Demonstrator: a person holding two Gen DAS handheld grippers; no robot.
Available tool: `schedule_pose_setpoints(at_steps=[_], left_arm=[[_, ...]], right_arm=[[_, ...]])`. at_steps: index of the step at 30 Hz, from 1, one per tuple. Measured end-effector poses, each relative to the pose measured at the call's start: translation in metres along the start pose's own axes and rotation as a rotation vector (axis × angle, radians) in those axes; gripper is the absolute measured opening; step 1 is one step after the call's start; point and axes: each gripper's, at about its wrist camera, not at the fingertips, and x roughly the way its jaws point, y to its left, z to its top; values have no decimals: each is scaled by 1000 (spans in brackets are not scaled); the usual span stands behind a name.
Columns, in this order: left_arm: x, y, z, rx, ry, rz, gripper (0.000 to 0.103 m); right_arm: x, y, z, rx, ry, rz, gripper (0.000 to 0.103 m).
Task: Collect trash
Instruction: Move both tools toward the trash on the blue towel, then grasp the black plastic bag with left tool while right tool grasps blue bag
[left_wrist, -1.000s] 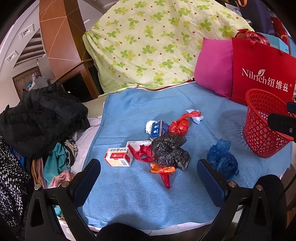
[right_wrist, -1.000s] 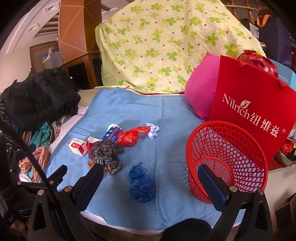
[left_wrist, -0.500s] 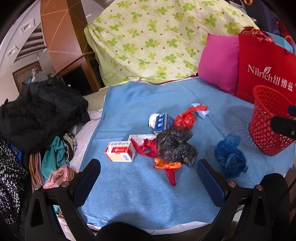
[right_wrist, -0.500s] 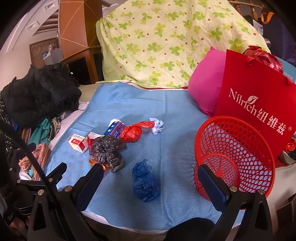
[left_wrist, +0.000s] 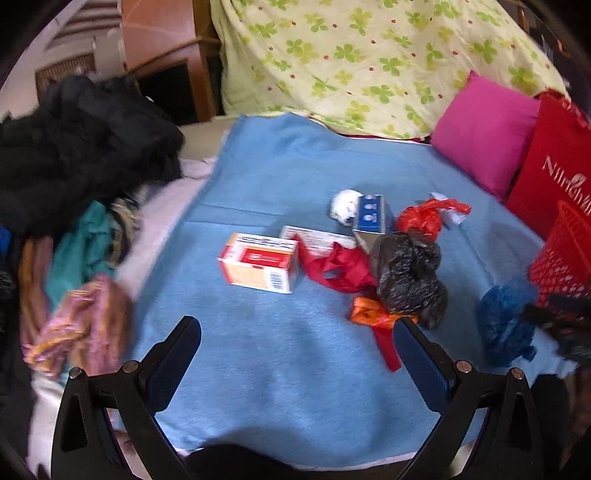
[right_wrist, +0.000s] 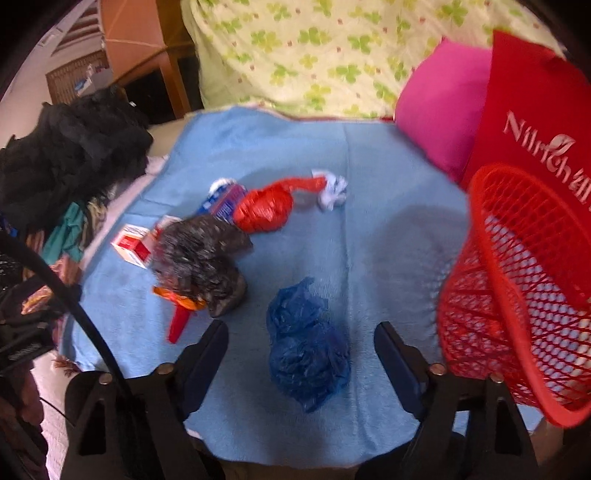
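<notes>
Between the spread fingers of the right gripper (right_wrist: 301, 354), which holds nothing, lies the crumpled blue bag (right_wrist: 306, 347), dead ahead on the blue blanket (right_wrist: 388, 229), its long axis running roughly away from the camera. The red mesh basket (right_wrist: 517, 295) stands just to its right. The left gripper (left_wrist: 297, 354) is likewise wide and empty, over bare blanket; the orange-and-white box (left_wrist: 260, 262) lies ahead, slightly left of centre, and the black bag (left_wrist: 410, 277) ahead to its right. The blue bag sits far right in the left view, so the right hand is judged nearer it. Only the right view shows the basket's open mouth; only the left shows the blue carton (left_wrist: 371, 218) face and the white wad (left_wrist: 343, 208) clearly.
</notes>
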Motion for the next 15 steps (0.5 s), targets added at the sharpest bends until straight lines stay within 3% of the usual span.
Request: schedule_pose_setpoints(at_steps=[4,7,9,13,15], left_arm=[[24,-14,16,8,30,-115,103],[45,-34,29,50,46,-198,100],[61,-50,38,83,71,-236,87],[103,-78,44,142,183,-290,47],[107,-83,42,148,186,-312,41]], right_arm=[[45,-5,1,17,71,-11,72],[71,-14,-2,45,135,-3,60],[79,-21,-5,68,159,16,59],[78,-31,-5,86,149,59,55],[74,-34,-6,93,148,77,54]])
